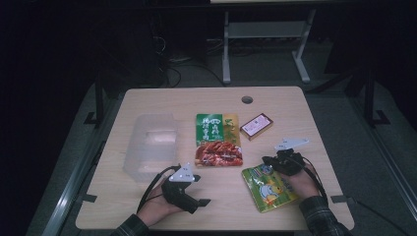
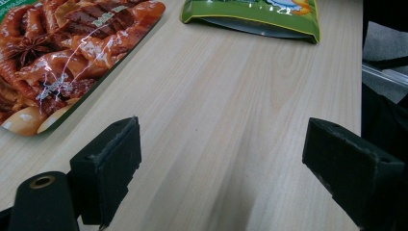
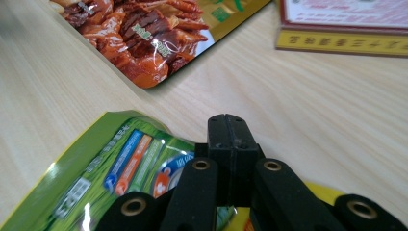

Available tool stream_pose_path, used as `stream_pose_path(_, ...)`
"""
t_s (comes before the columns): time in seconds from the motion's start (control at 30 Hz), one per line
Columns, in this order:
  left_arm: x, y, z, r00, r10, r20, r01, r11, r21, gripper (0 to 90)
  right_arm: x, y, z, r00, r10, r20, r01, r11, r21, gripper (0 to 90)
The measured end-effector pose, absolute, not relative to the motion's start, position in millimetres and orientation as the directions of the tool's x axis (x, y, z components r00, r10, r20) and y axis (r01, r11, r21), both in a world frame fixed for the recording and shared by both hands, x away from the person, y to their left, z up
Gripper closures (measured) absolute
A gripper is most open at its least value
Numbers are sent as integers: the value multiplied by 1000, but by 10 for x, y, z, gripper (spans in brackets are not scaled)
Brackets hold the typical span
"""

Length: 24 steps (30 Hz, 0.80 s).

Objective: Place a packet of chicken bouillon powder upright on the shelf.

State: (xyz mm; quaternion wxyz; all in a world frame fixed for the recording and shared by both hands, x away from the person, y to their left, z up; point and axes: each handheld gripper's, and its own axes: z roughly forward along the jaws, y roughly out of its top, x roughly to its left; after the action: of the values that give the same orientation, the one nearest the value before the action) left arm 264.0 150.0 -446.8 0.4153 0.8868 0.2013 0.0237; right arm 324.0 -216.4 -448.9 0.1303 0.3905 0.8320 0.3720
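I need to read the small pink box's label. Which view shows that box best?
The high view: the whole pink box lies in sight beside the red-and-green packet. The right gripper view catches one cropped corner, close but blurred.

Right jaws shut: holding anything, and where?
The right gripper pinches the green duck snack pouch at its far top edge. The left gripper is open and holds nothing.
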Motion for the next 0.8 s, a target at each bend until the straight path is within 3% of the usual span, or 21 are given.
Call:
stream_pose_path(0.13,2622,1505,-4471,919,376,-122,334,-575,747,130,3158,-2308,-4370,-623,781,40,556,407,725,898)
stream_pose_path(0.3,2618,1495,-4479,922,370,-116,328,-583,743,130,2975,-2757,-4261,-508,861,10,596,343,726,899)
stream_pose_path(0.5,2620,1489,-4488,922,369,-120,331,-586,740,130,2980,-3092,-4346,-397,918,10,672,283,684,899)
stream_pose_path(0.8,2633,1514,-4493,919,374,-123,336,-583,740,130,3039,-3190,-4513,-368,929,34,743,272,611,898)
